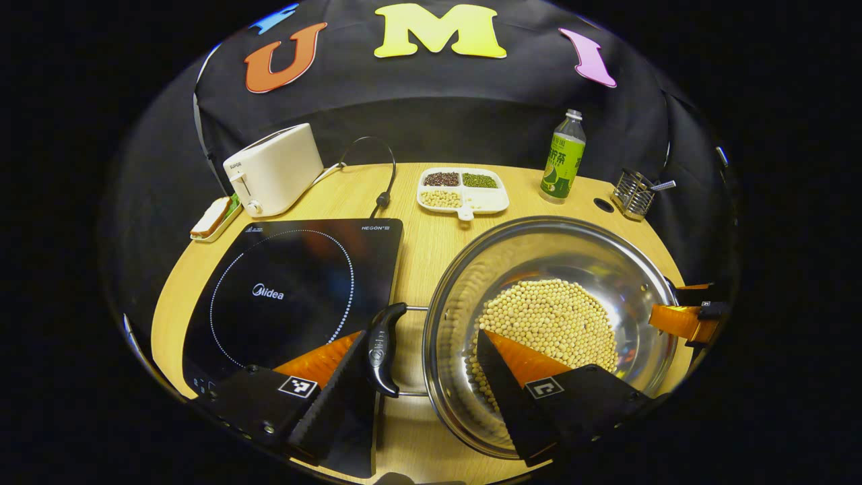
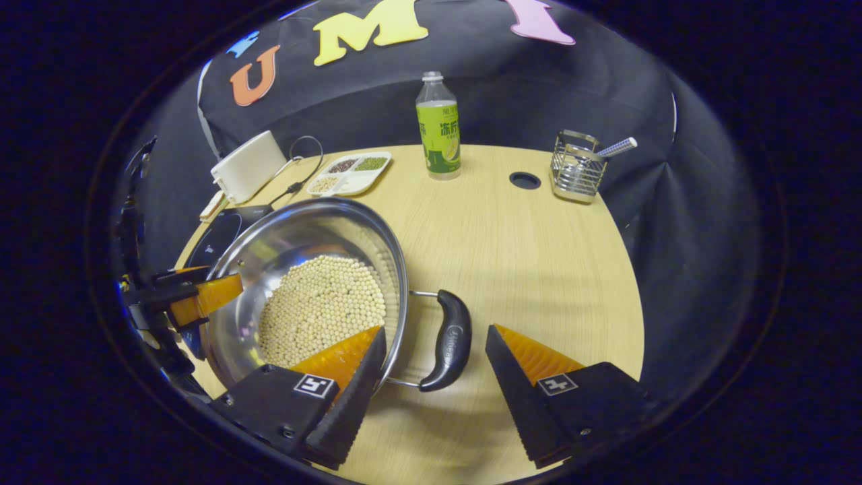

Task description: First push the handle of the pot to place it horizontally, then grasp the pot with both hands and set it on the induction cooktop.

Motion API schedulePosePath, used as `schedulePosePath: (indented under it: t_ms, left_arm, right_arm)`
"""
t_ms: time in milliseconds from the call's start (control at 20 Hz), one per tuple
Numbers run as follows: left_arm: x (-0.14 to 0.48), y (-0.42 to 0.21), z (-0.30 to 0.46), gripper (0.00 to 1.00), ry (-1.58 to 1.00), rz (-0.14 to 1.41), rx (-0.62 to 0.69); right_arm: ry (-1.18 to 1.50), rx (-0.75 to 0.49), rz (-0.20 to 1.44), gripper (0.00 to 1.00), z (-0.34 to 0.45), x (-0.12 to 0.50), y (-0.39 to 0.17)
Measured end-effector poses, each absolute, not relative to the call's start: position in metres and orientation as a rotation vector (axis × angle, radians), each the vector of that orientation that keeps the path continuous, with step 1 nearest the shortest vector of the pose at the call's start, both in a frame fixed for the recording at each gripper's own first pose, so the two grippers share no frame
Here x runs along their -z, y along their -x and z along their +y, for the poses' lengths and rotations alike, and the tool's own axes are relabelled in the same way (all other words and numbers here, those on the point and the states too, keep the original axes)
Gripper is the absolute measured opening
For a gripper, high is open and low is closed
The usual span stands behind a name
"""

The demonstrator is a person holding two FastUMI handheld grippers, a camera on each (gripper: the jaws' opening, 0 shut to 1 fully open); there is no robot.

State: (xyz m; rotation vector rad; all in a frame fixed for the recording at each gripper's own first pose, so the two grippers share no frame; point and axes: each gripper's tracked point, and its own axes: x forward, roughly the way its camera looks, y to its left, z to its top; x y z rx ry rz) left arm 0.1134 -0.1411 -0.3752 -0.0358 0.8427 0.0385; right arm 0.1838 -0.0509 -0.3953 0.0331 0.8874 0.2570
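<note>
The pot stands on the bench, just right of the cooktop, and holds a layer of soybeans. In the left gripper view, the left tool is spread wide: its left finger lies over the near right corner of the cooktop, and its right finger reaches over the pot rim above the soybeans. The pot's left handle lies level between these fingers, close beside the left one; no finger presses on it. In the right gripper view, the right tool is also spread wide. Its left finger sits at the pot rim over the soybeans, and its right finger stands above bare bench. The pot's right handle lies level between them, apart from both. The other tool appears at the far side of the pot in each view. At the far edge of the bench stand a toaster, a divided dish of beans, a bottle and a wire rack. A slice of bread lies on a small tray left of the toaster.
</note>
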Motion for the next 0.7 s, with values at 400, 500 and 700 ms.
schedulePosePath:
  t_ms: [400, 500, 700]
  left_arm:
    - [0.375, -0.112, -0.131, 0.62, 0.042, 0.854, -0.041]
    - [0.376, -0.112, -0.130, 0.75, 0.038, 0.857, -0.027]
    - [0.376, -0.110, -0.133, 0.60, 0.038, 0.892, -0.007]
  right_arm:
    - [-0.035, -0.168, 0.986, 0.64, -0.047, 0.400, -0.181]
    - [-0.041, -0.163, 0.983, 0.62, -0.047, 0.401, -0.180]
    - [-0.036, -0.149, 0.974, 0.58, -0.046, 0.400, -0.173]
